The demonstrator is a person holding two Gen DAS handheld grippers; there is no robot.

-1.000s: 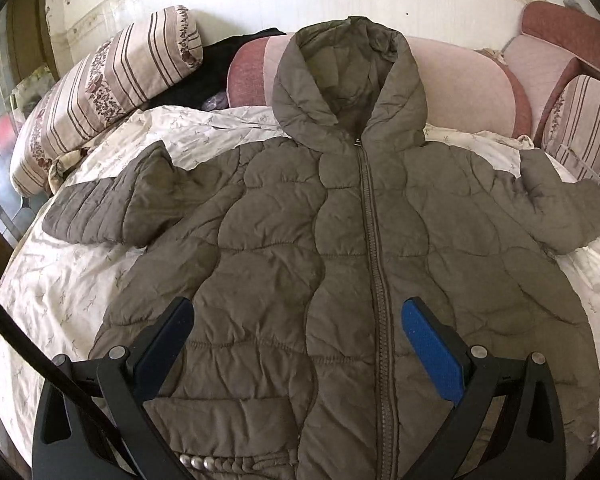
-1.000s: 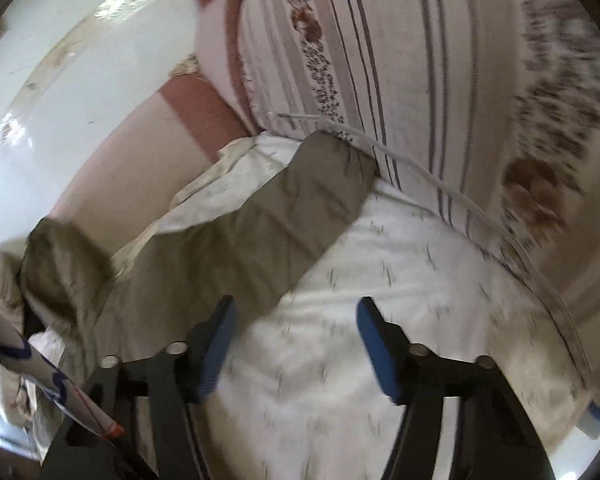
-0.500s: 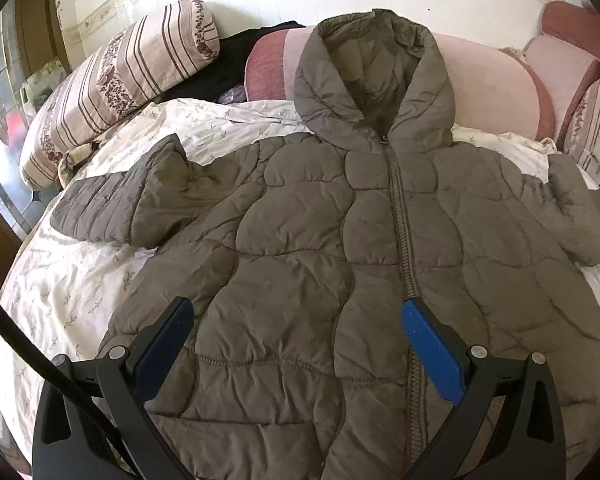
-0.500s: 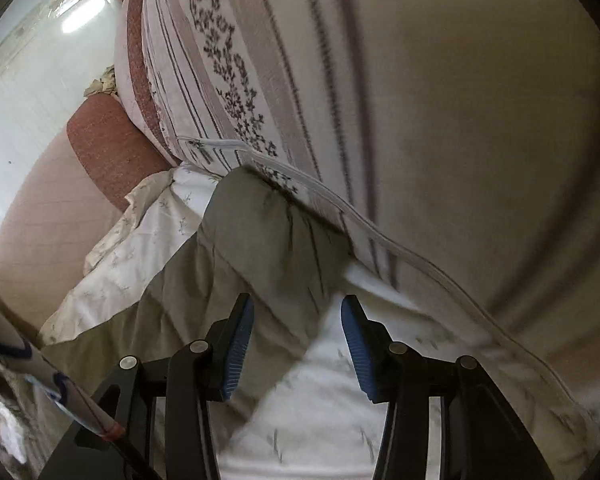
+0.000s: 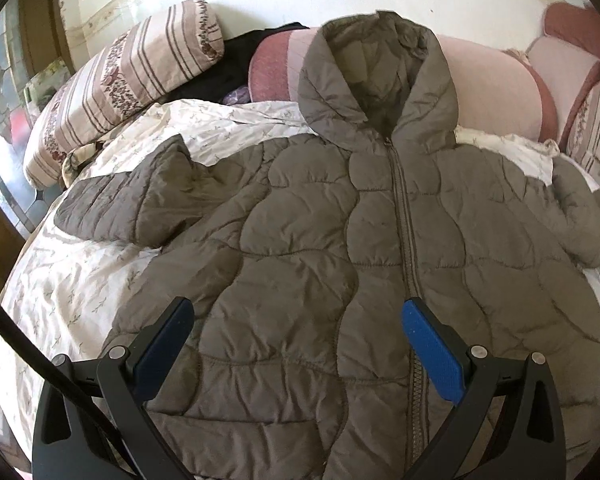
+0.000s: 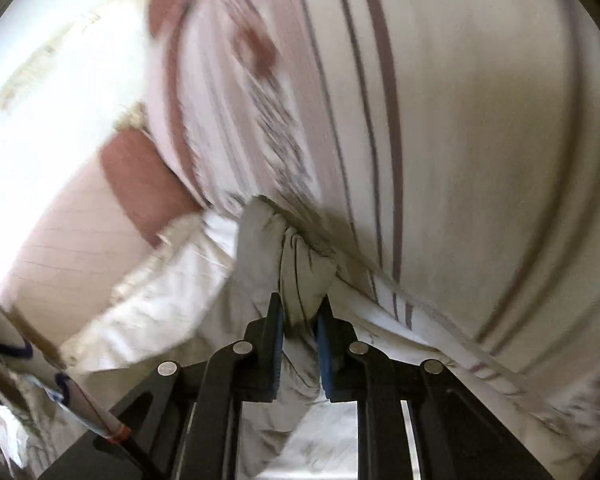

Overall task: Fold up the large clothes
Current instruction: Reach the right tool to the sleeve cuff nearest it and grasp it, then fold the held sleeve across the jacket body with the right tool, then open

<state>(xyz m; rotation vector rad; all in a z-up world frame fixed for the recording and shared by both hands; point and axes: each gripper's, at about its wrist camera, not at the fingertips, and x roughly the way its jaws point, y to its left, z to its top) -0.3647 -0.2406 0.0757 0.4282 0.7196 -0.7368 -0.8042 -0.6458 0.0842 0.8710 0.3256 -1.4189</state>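
Note:
A grey-brown quilted hooded jacket [image 5: 300,240] lies zipped and face up on the bed, with its hood [image 5: 376,76] propped against a pink cushion. One sleeve [image 5: 128,208] stretches out to the left. My left gripper [image 5: 296,320] hovers open over the jacket's lower front, nothing between its blue pads. In the right wrist view, my right gripper [image 6: 300,320] is closing its jaws on the bunched cuff of the other sleeve [image 6: 300,272], and the pads pinch the fabric. That cuff lies right against a striped cushion [image 6: 420,120].
The white patterned sheet [image 5: 72,280] covers the bed. A striped bolster [image 5: 120,76] and a black garment [image 5: 228,68] lie at the back left. Pink cushions [image 5: 496,84] line the wall behind the hood. A rolled paper object [image 6: 40,376] shows at the lower left of the right wrist view.
My right gripper moved forward to the sleeve's end by the striped cushion and closed on the cuff, which is now bunched. The left gripper stayed open over the jacket.

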